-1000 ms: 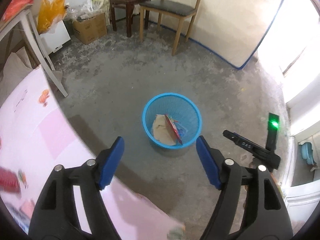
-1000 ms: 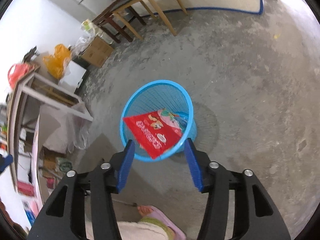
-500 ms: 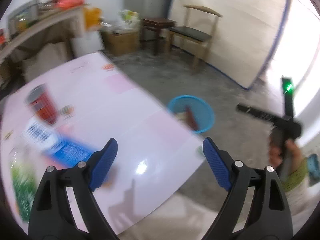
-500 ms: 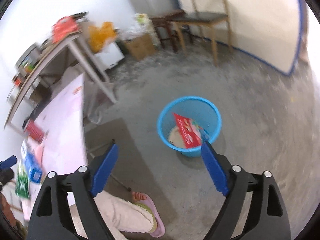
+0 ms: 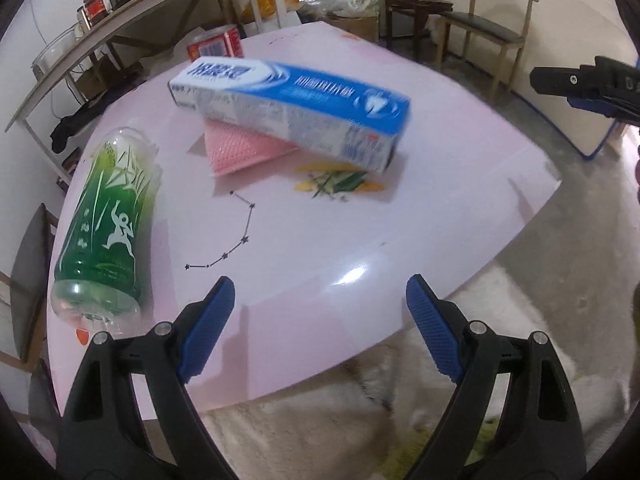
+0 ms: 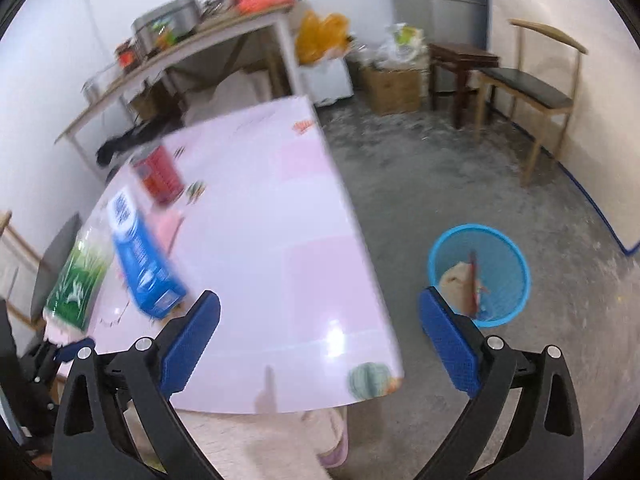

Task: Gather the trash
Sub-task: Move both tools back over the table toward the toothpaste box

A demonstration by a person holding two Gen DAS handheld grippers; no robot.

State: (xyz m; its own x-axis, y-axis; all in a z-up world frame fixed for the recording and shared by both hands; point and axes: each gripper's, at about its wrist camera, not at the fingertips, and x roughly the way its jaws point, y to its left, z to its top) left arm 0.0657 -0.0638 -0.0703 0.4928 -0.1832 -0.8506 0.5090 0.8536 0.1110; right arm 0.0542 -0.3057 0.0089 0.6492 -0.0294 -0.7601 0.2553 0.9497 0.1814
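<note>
A blue and white toothpaste box (image 5: 292,108) lies on the pink table (image 5: 320,248), propped on a pink cloth (image 5: 240,148). A green plastic bottle (image 5: 108,224) lies on its side at the left. A red can (image 5: 216,44) stands at the far side. My left gripper (image 5: 320,320) is open and empty above the table's near edge. My right gripper (image 6: 320,340) is open and empty above the table's corner. The blue trash basket (image 6: 480,272) stands on the floor to the right and holds a red wrapper and paper. The box (image 6: 140,256), bottle (image 6: 80,276) and can (image 6: 158,174) show blurred there.
A wooden chair (image 6: 532,96) and a dark stool (image 6: 460,64) stand by the far wall. A cardboard box (image 6: 394,84) and a shelf table (image 6: 180,52) with pots stand behind. My right gripper shows at the right edge of the left wrist view (image 5: 592,88).
Both grippers have swung away from the blue basket back to the pink table. The red wrapper dropped into the basket. Both stay open.
</note>
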